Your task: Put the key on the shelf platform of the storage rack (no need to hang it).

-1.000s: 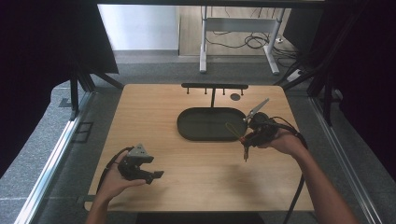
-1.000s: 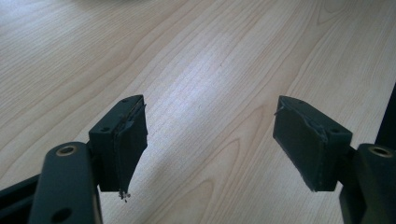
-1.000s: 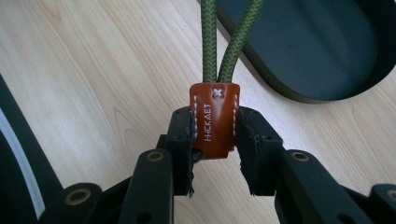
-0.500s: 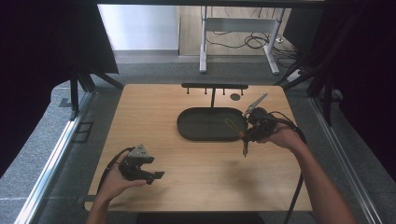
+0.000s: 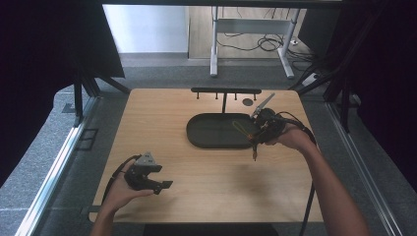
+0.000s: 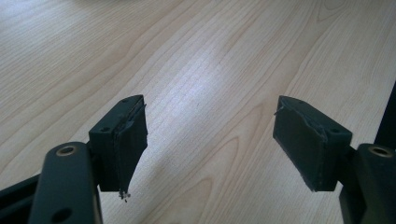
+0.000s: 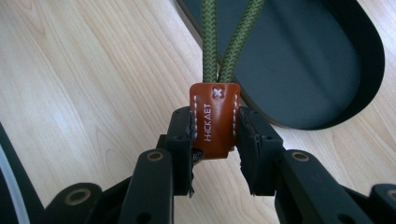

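The right gripper (image 7: 215, 135) is clamping a brown leather tab (image 7: 214, 119) joining an olive cord loop (image 7: 229, 42), hanging over the dark oval tray (image 7: 327, 60). Light and floppy, it probably handles best by that stiff tab. The left gripper (image 6: 210, 140) is resting wide apart, holding nothing.
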